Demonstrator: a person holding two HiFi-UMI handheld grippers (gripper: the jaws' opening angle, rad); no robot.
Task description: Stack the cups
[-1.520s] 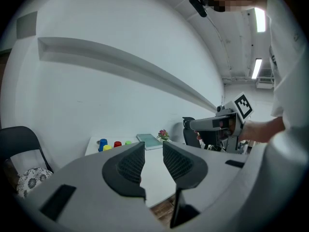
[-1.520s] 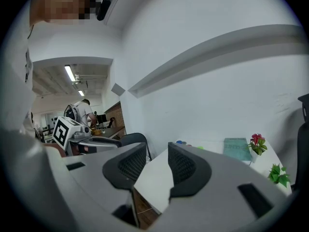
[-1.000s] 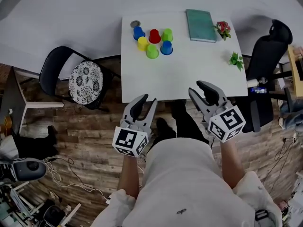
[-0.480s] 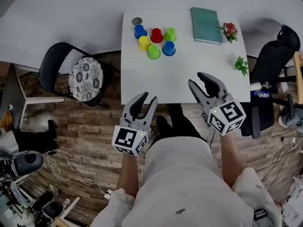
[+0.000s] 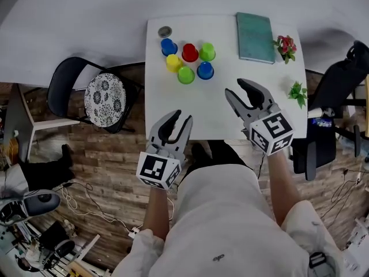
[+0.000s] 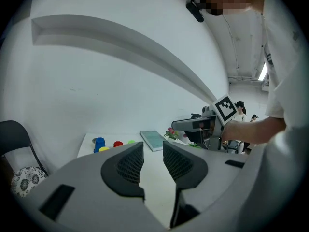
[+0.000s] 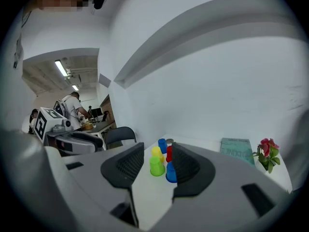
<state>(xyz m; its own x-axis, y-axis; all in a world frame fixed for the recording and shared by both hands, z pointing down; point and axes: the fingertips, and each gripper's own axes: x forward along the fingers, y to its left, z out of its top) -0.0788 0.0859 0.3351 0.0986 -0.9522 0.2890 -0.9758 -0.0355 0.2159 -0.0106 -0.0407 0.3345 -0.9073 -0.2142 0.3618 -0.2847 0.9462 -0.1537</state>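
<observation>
— Where do the cups sit?
— Six coloured cups [image 5: 190, 52] cluster at the far end of the white table [image 5: 207, 105], near a green book [image 5: 255, 37].
— And the grippers?
— The left gripper [image 5: 179, 119] is at the near edge with its jaws apart and empty. The right gripper [image 5: 237, 88] is over the table, jaws just opening, nothing between them. Plank floor [image 5: 104, 166], chair [image 5: 104, 95] on the left.

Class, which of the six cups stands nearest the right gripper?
The blue cup at the near row's right end; the other blue cup stands back left.
</observation>
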